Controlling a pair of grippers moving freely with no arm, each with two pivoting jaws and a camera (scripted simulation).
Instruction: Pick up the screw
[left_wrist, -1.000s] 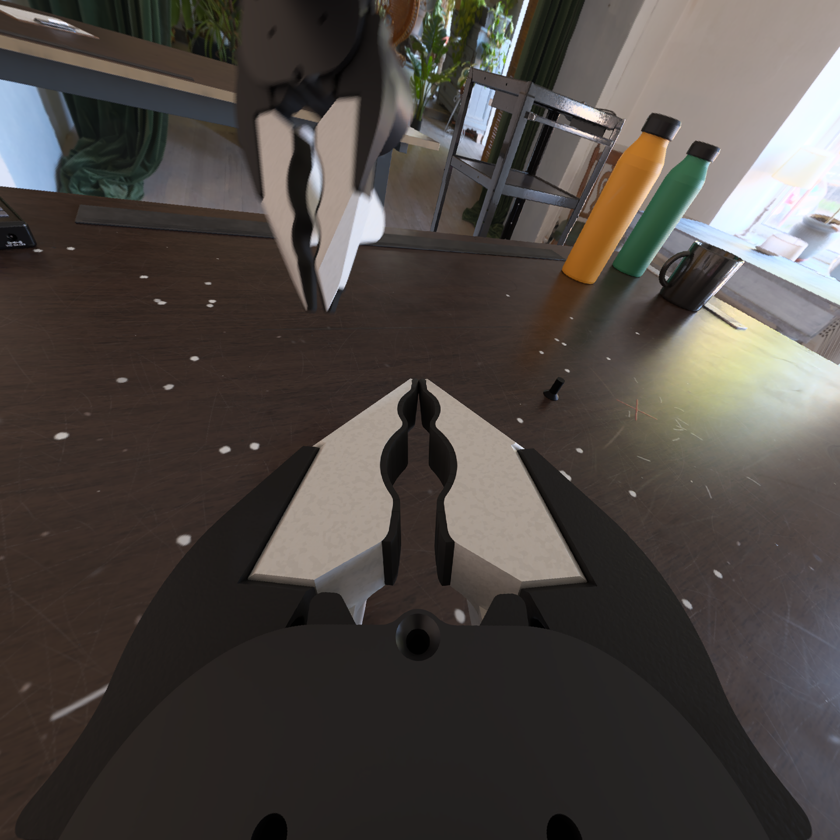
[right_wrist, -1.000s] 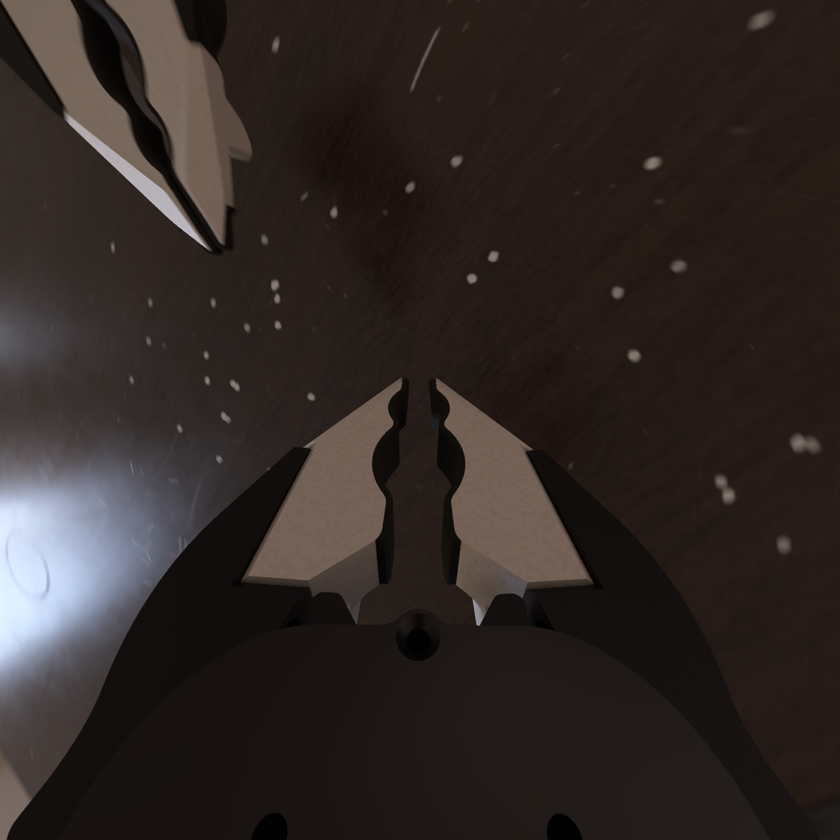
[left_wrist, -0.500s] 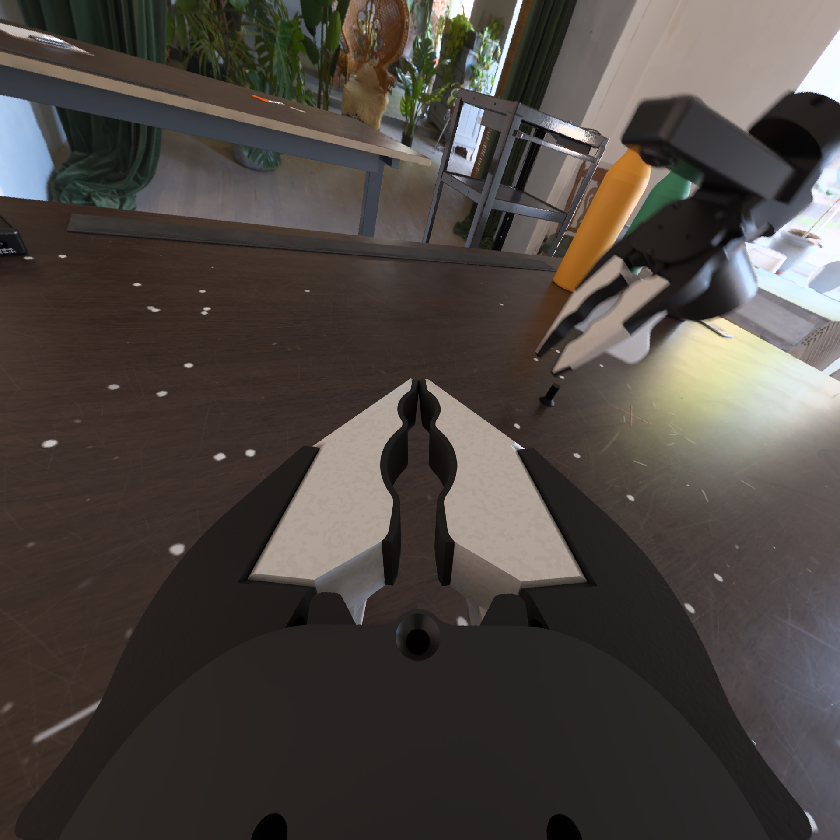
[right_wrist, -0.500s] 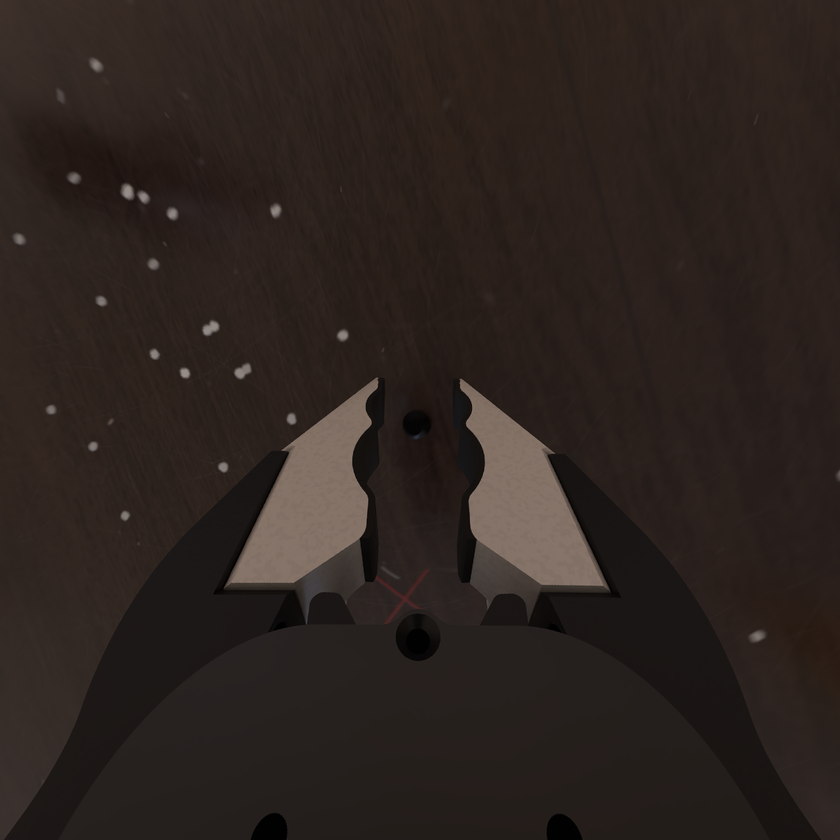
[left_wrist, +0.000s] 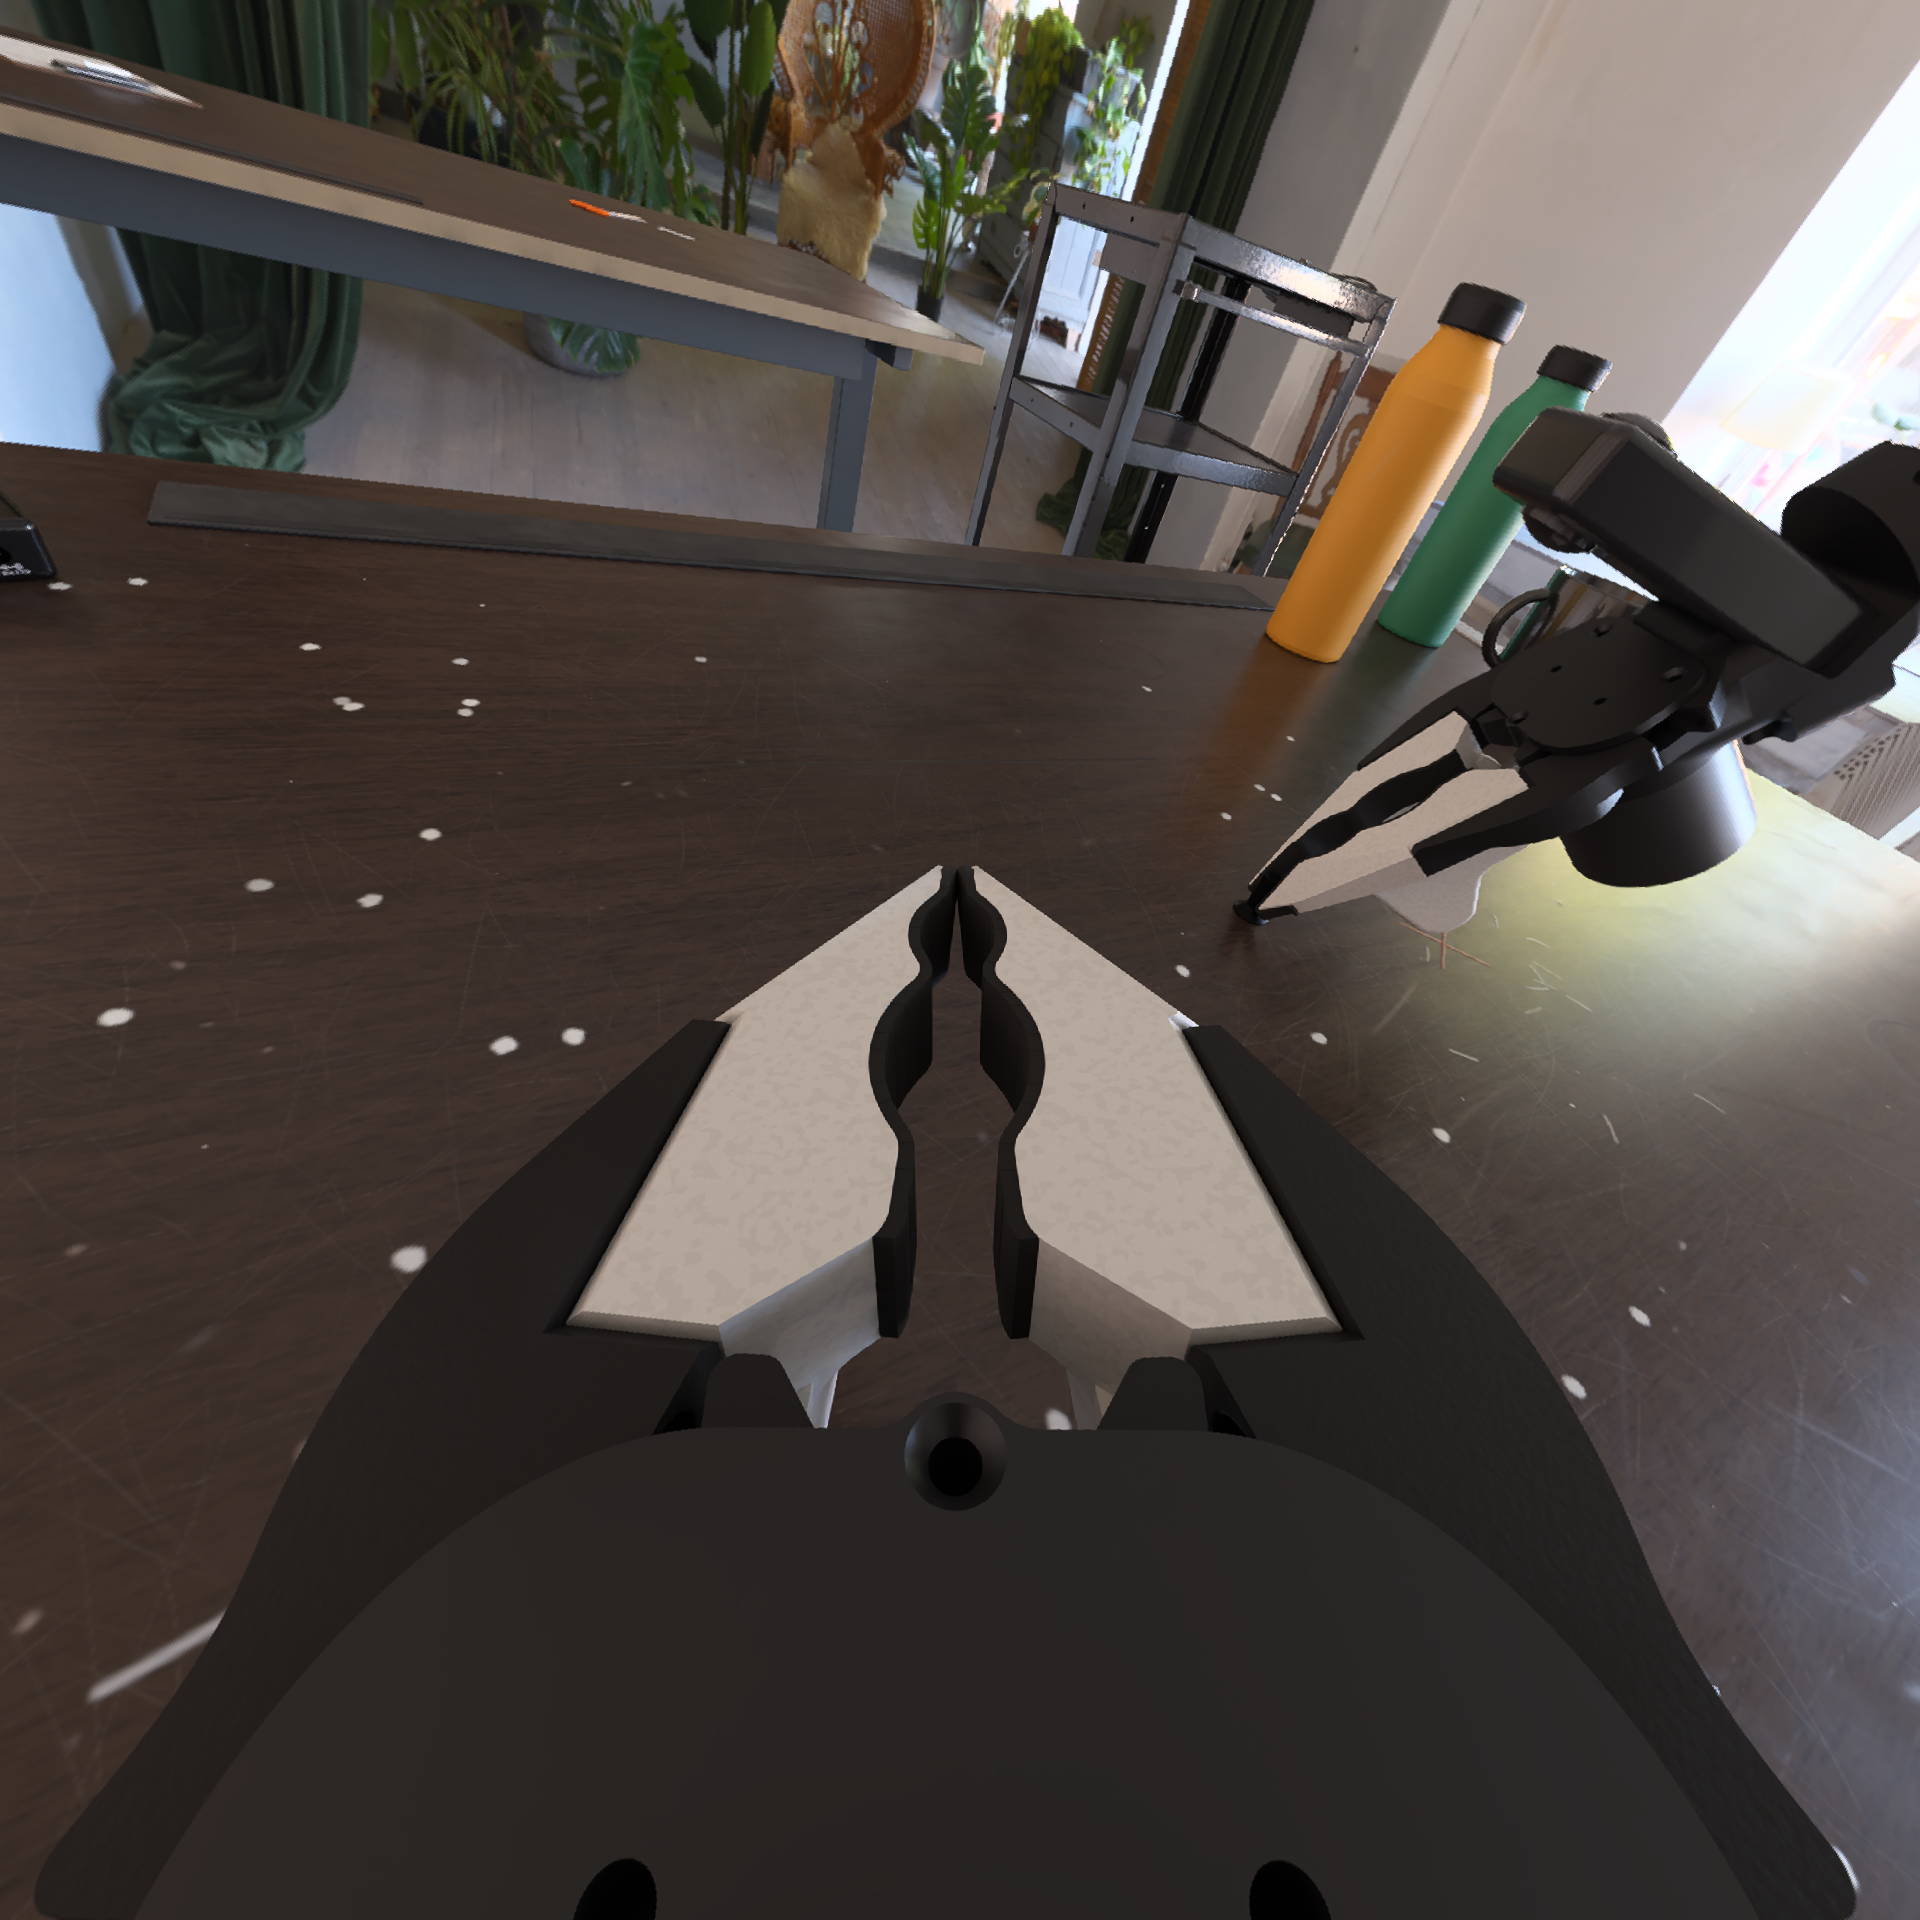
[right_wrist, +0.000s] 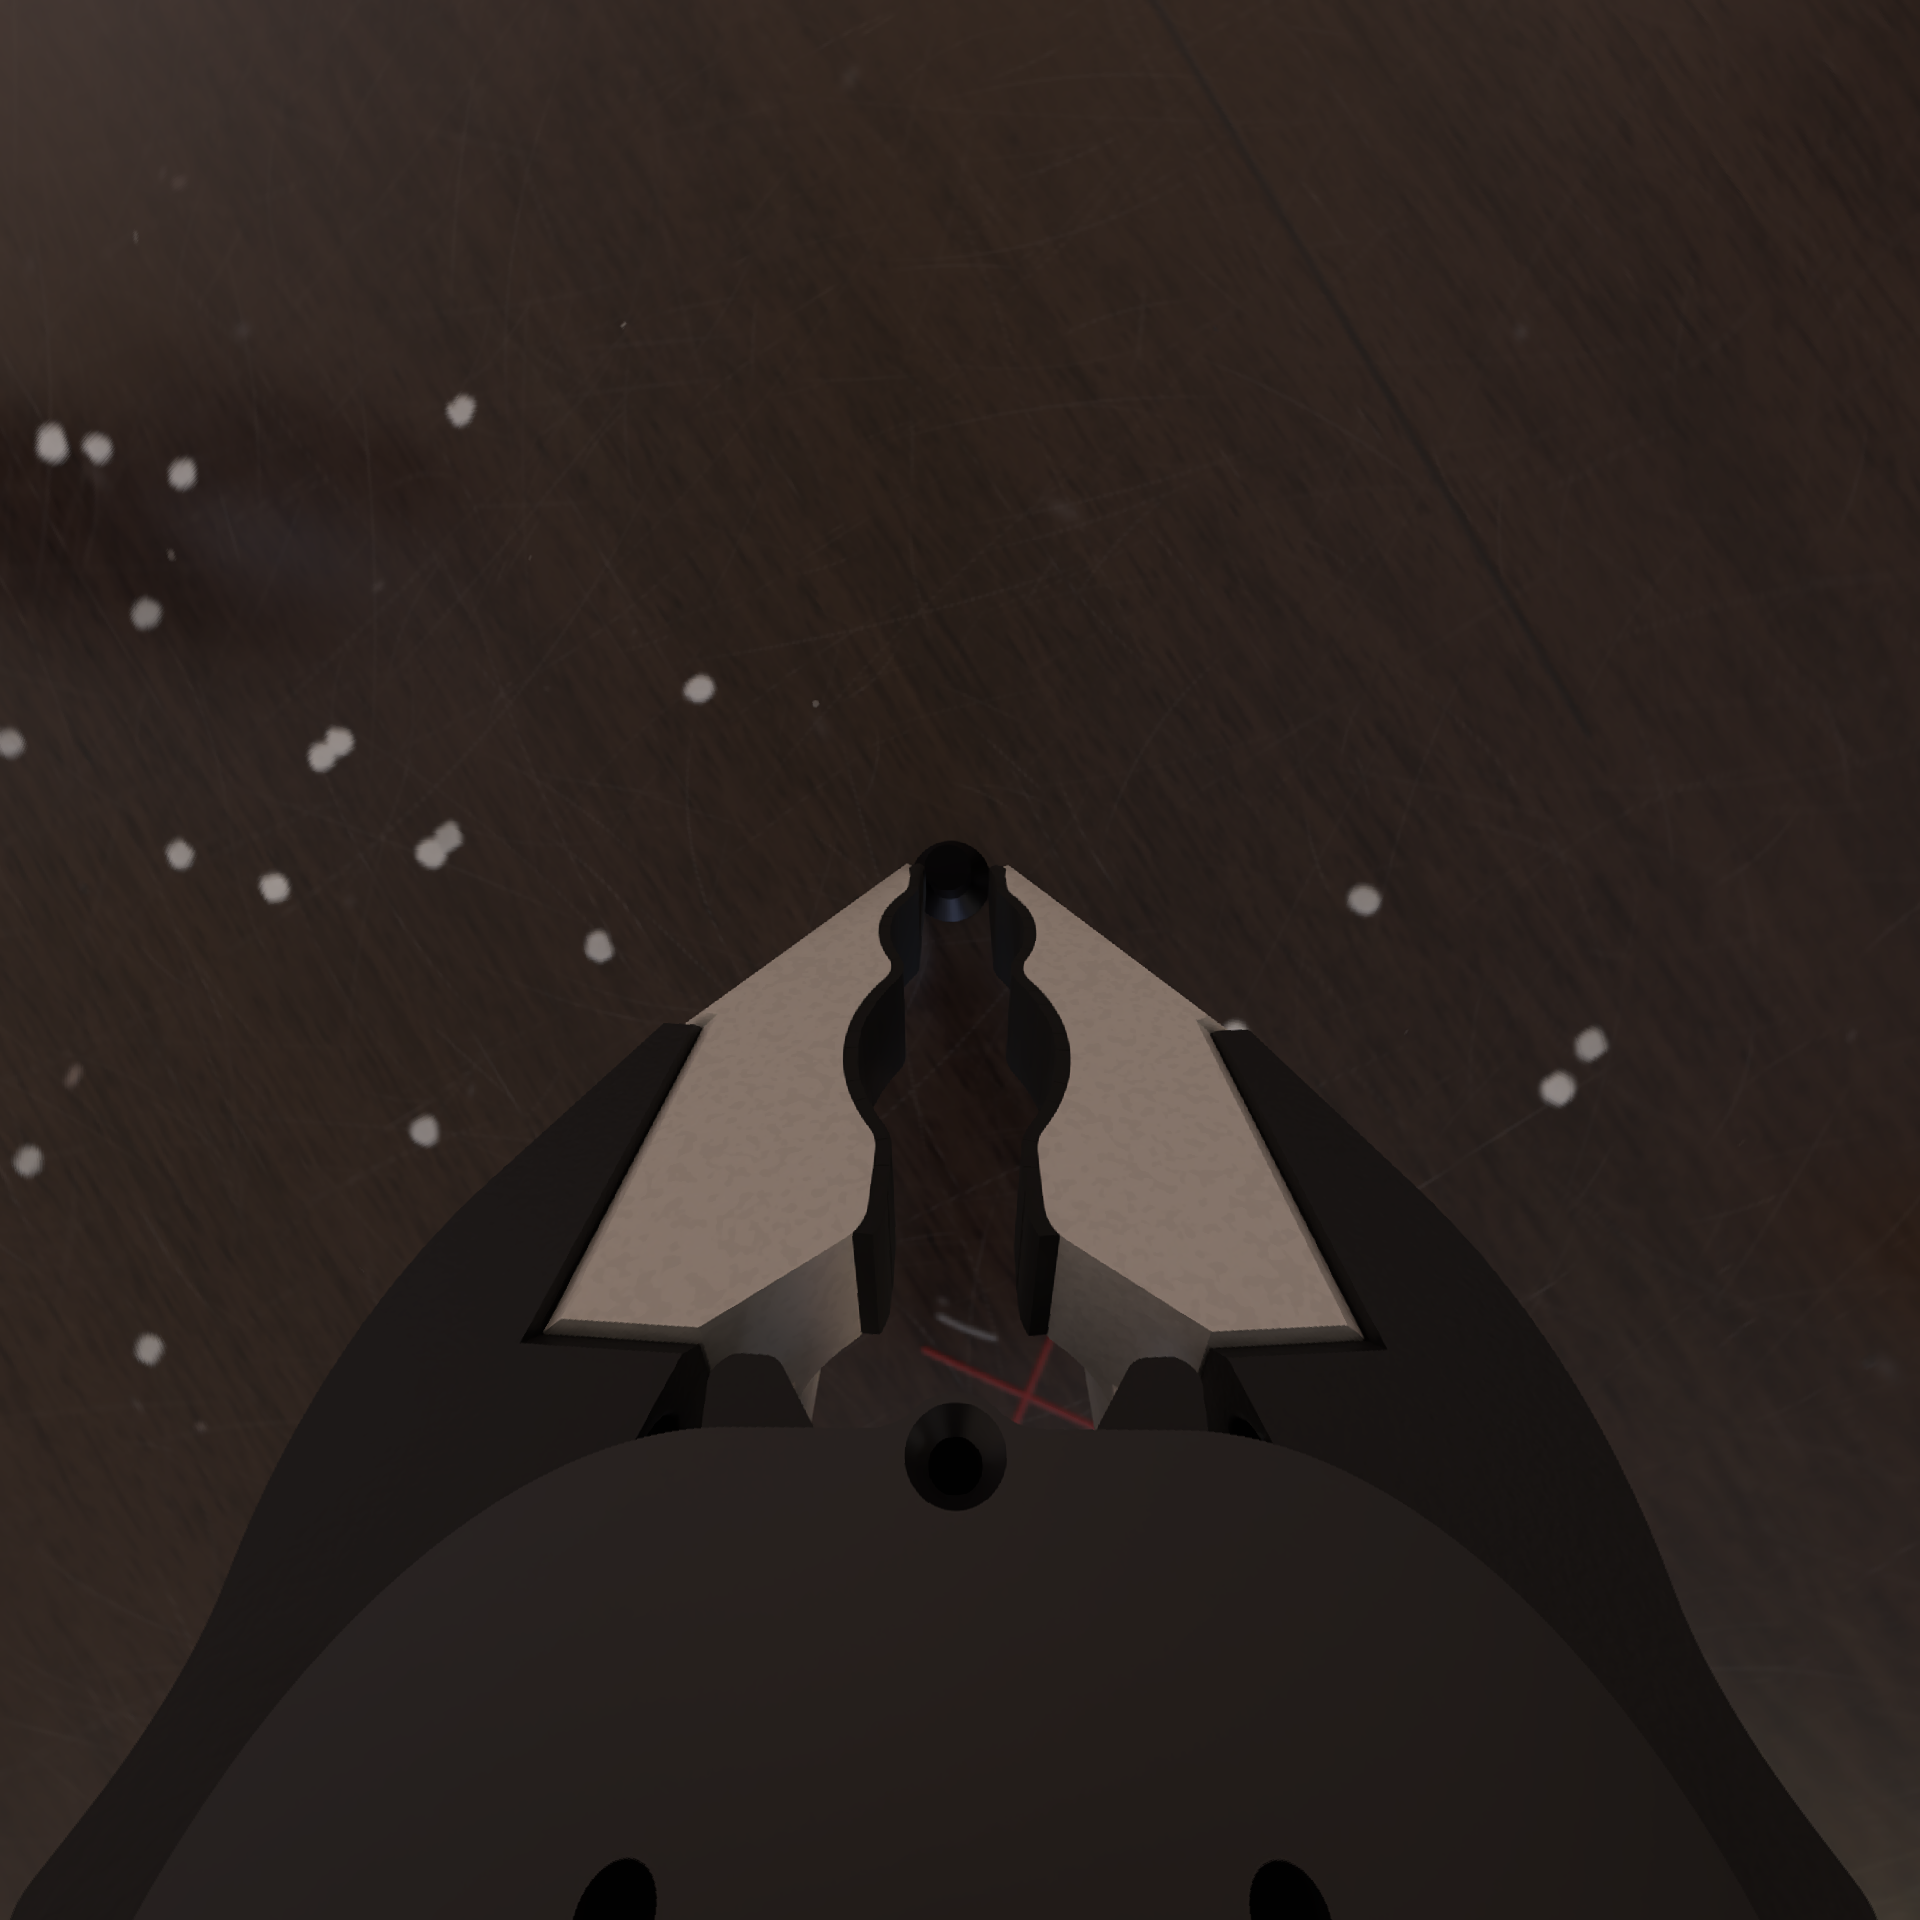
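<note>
The screw (right_wrist: 951, 883) is small and black and stands on the dark wooden table (right_wrist: 1351, 520). In the right wrist view it sits between the very tips of my right gripper (right_wrist: 956, 883), whose jaws have closed in against its sides. In the left wrist view the right gripper (left_wrist: 1273, 904) comes down at a slant from the right, and its tips meet the screw (left_wrist: 1259, 914) at the table surface. My left gripper (left_wrist: 956, 878) is shut and empty. It hovers low over the table, to the left of the screw.
An orange bottle (left_wrist: 1382, 488), a green bottle (left_wrist: 1481, 509) and a dark mug (left_wrist: 1527, 613) stand at the table's far right. A flat dark strip (left_wrist: 675, 535) lies along the far edge. A red cross mark (right_wrist: 1023, 1387) lies under the right gripper.
My right gripper swung from the far left across to the screw, came down over it and narrowed its jaws onto it. My left gripper barely moved.
</note>
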